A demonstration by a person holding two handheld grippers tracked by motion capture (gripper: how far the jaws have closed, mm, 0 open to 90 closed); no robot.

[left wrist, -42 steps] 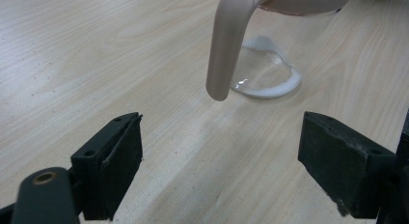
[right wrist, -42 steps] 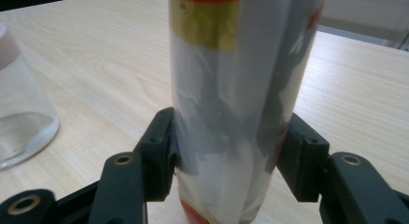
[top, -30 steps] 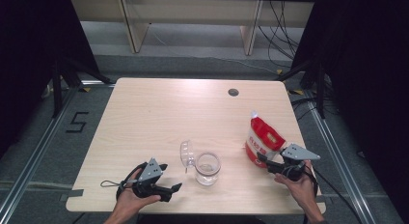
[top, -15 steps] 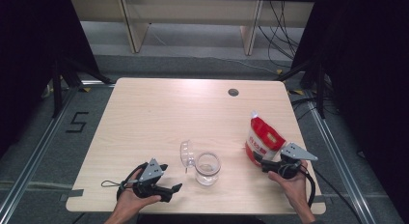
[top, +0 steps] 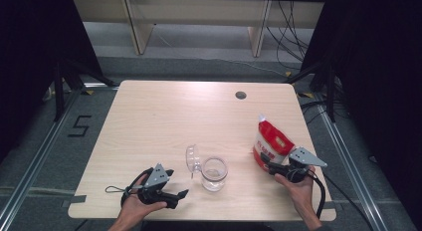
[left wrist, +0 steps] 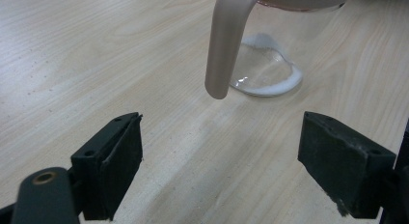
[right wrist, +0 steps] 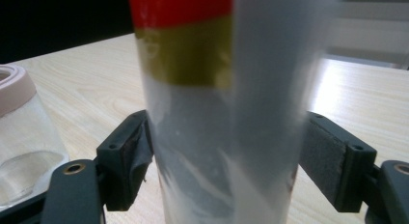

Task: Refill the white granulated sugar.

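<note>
Two hand-held grippers low over the pale wooden table [top: 164, 116], one empty and one around a bag.

Left gripper [top: 174, 196] lies near the table's front edge, gripped in the person's left hand [top: 134, 206], its jaws spread wide with nothing between them; just ahead of those jaws stands the clear glass jar with a pinkish rim [top: 214, 173], and its transparent hinged lid [top: 193, 159] hangs open beyond, with the pinkish strap [left wrist: 226, 40] curving down in the left gripper view. Right gripper [top: 271, 166], held in the right hand [top: 298, 188], has its two black pads [right wrist: 128, 156] on either side of the lower part of the upright red-and-white plastic bag [top: 271, 141]; the left pad touches the bag, and whether the right pad presses it I cannot tell.
</note>
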